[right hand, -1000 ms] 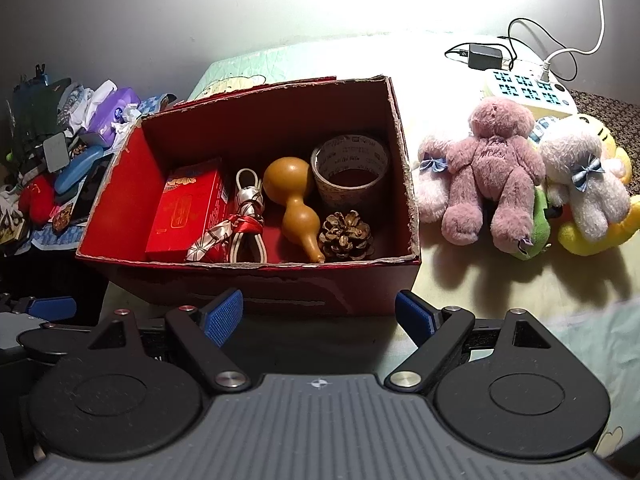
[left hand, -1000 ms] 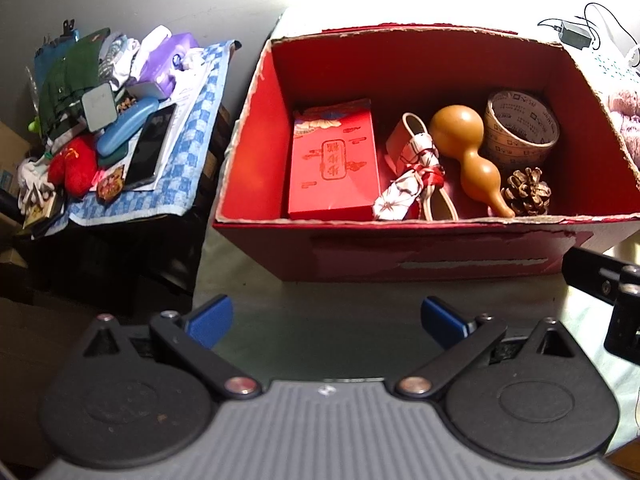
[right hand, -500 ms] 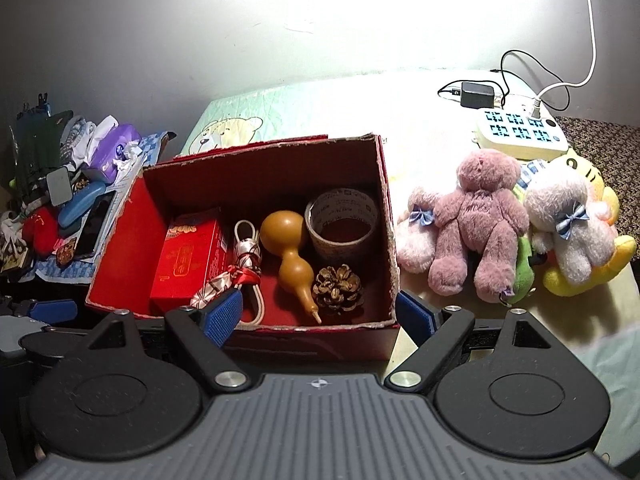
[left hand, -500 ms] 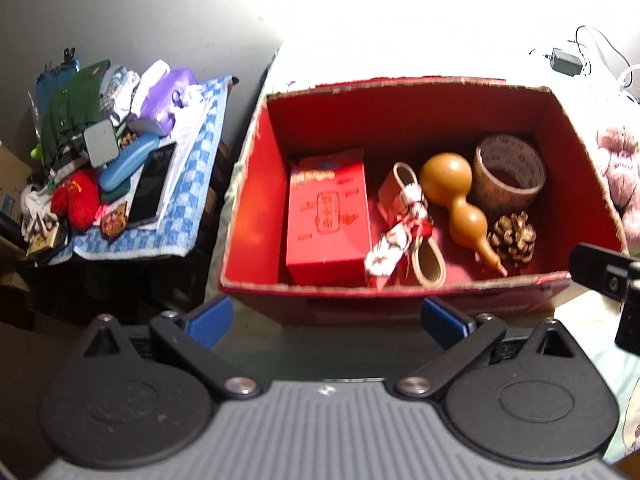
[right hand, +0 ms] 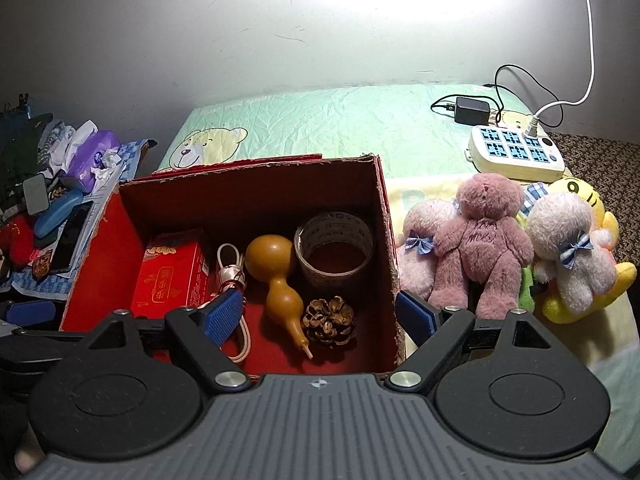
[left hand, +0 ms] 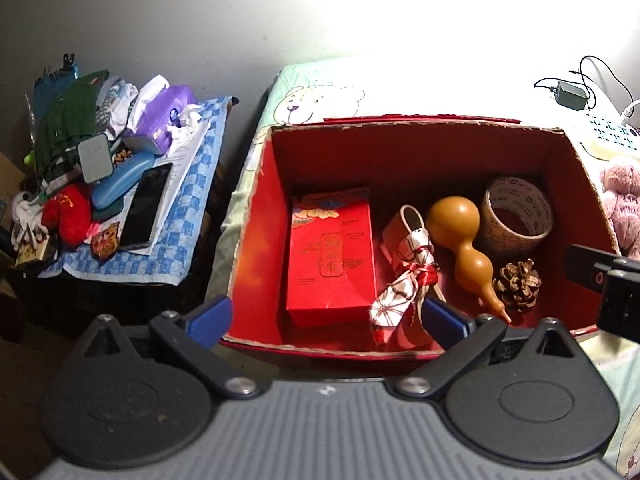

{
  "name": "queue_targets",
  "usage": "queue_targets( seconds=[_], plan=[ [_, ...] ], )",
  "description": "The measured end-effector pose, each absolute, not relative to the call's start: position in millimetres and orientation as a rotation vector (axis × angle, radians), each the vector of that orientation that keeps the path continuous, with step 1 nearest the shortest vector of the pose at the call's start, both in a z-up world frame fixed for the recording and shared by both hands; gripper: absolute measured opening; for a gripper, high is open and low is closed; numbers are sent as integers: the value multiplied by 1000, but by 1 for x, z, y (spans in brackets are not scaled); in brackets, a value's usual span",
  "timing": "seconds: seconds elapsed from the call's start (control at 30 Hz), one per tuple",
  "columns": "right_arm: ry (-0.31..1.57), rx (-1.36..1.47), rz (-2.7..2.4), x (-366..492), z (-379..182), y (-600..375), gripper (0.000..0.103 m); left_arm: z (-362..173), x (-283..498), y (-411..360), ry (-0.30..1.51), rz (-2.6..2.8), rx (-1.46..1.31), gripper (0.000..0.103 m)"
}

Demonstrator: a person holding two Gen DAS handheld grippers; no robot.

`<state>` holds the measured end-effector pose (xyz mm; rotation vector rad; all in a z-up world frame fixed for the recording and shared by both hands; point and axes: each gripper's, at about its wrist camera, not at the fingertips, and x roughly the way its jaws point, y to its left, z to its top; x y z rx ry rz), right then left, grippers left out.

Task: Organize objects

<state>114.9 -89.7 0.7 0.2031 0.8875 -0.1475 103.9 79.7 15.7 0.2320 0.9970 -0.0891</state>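
A red cardboard box [left hand: 256, 240] [right hand: 388, 240] sits on a bear-print sheet. Inside lie a red packet [left hand: 330, 256] [right hand: 168, 276], a white cord bundle tied with patterned cloth [left hand: 404, 280] [right hand: 232, 272], a brown gourd [left hand: 464, 248] [right hand: 280, 280], a tape roll [left hand: 516, 216] [right hand: 334, 248] and a pine cone [left hand: 518, 284] [right hand: 330, 320]. My left gripper [left hand: 326, 318] is open and empty above the box's near wall. My right gripper [right hand: 320, 316] is open and empty above the box's near right part.
Several plush toys [right hand: 488, 240] lie right of the box, with a white power strip [right hand: 516, 152] and charger [right hand: 472, 110] behind. A cluttered side table with a blue checked cloth [left hand: 176, 216] stands left, holding a phone [left hand: 146, 204], tissue pack [left hand: 164, 120] and red plush [left hand: 68, 214].
Both grippers have risen and pulled back, so the box looks smaller and is seen more from above. Jaws stay open. The objects in the box have not moved.
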Motion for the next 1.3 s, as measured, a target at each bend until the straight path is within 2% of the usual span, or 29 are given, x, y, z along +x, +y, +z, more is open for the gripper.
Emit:
queue_targets(
  seconds=[1.3],
  plan=[
    [934, 192, -154, 150, -13, -83, 86, 2, 137, 83, 1007, -110, 228, 101]
  ],
)
